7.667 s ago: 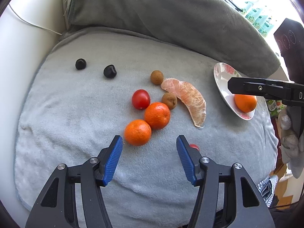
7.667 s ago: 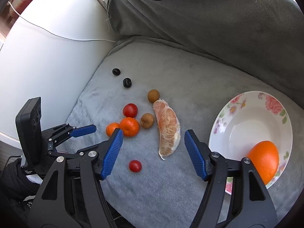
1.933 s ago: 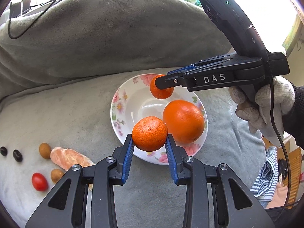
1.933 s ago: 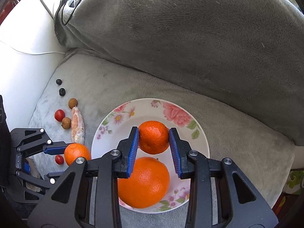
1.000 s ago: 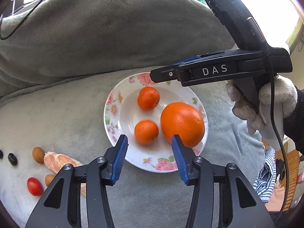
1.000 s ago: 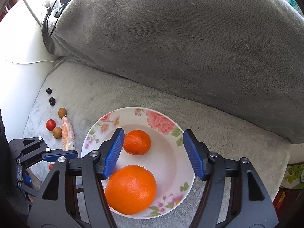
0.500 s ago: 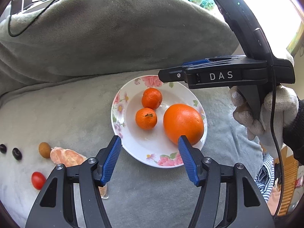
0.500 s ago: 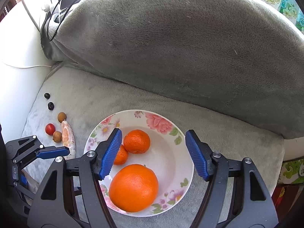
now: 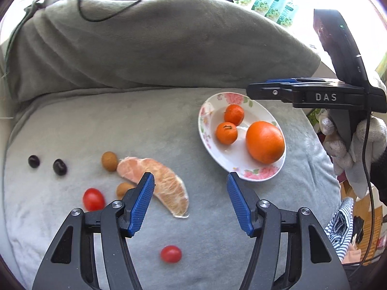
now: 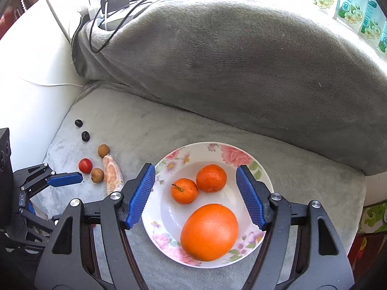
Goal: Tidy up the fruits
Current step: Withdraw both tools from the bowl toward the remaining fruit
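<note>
Blue pads line the fingers [image 9: 145, 200] of the left gripper [image 9: 189, 203]. They are spread apart and hold nothing. They hang over the peeled orange piece [image 9: 157, 183] but do not touch it. The right gripper [image 10: 194, 195] is spread wide too, and it is empty. It hangs over the flowery plate [image 10: 251, 166].

On the plate sit one big orange [image 10: 209, 232] and two small oranges [image 10: 185, 191], which touch each other. Left of the plate, on the soft grey cushion [image 9: 145, 125], lie the orange piece, two little brown fruits [image 9: 110, 161], two red tomatoes [image 9: 93, 199] and two dark berries [image 9: 60, 167]. One tomato lies apart, near the front.

Behind is a big grey pillow [image 10: 241, 55] with black cables [image 10: 116, 12] on top. A gloved hand [image 9: 355, 145] holds the right gripper.
</note>
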